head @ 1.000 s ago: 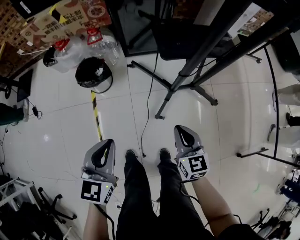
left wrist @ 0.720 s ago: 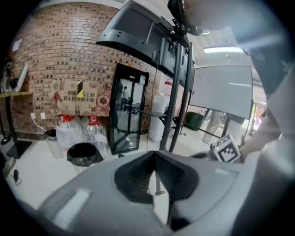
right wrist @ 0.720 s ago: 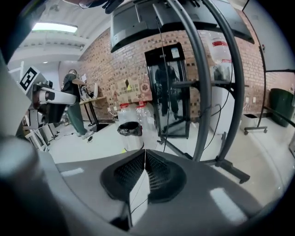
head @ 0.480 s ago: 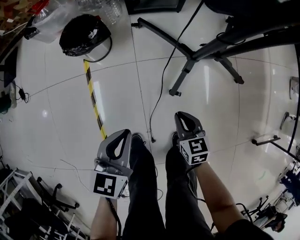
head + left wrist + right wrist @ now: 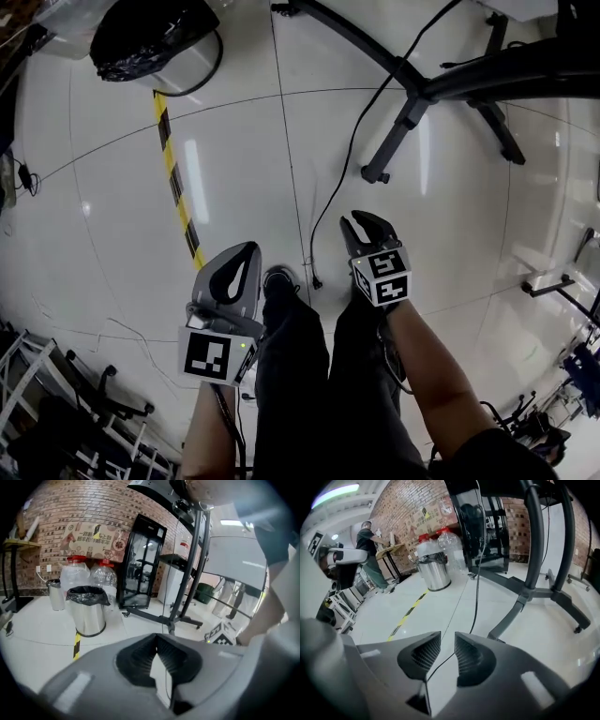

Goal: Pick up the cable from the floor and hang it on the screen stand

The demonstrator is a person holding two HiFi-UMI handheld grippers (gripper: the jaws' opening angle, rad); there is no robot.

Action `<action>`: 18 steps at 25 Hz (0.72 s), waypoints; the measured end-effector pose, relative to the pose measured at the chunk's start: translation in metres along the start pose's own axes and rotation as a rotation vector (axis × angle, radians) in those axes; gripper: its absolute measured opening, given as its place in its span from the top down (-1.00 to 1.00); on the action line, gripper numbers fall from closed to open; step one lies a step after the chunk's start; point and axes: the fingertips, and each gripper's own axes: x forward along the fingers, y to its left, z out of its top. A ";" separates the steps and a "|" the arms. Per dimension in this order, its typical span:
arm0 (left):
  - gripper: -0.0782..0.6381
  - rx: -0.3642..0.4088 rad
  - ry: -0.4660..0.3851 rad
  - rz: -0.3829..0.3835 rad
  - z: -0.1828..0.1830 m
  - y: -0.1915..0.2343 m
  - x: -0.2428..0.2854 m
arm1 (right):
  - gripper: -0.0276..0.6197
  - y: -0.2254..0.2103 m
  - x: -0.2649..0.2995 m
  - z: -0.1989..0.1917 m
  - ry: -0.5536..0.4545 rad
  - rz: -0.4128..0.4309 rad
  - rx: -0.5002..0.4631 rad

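Observation:
A thin black cable (image 5: 349,155) lies on the white floor. It runs from the screen stand's black base (image 5: 412,89) to a loose end (image 5: 317,280) by the person's shoes. My right gripper (image 5: 361,221) hovers just right of that end; its jaws have just been opening and hold nothing. In the right gripper view the cable (image 5: 476,588) shows on the floor beyond the gap of the right gripper (image 5: 447,644). My left gripper (image 5: 254,247) is shut and empty, left of the shoes. The left gripper (image 5: 156,639) has its tips meeting in its own view.
A steel bin with a black liner (image 5: 150,42) stands at the far left, with water bottles (image 5: 450,545) behind it. Yellow-black tape (image 5: 173,178) crosses the floor. A wire rack (image 5: 56,422) stands at the near left. A person (image 5: 370,550) stands far off.
Both grippers have sunk toward the floor and the head view has dropped with them. The right gripper's jaws went from shut to open. The left jaws stayed shut.

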 end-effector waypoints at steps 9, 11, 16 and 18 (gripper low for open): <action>0.76 -0.014 0.017 -0.022 -0.064 0.032 0.043 | 0.50 -0.021 0.078 -0.044 0.083 0.044 0.141; 0.76 -0.001 0.022 -0.028 -0.072 0.034 0.046 | 0.50 -0.022 0.090 -0.050 0.098 0.056 0.145; 0.76 0.018 0.063 -0.045 -0.098 0.040 0.060 | 0.50 -0.028 0.112 -0.074 0.159 0.028 0.207; 0.76 0.006 0.074 -0.040 -0.109 0.044 0.066 | 0.50 -0.031 0.119 -0.078 0.170 0.025 0.223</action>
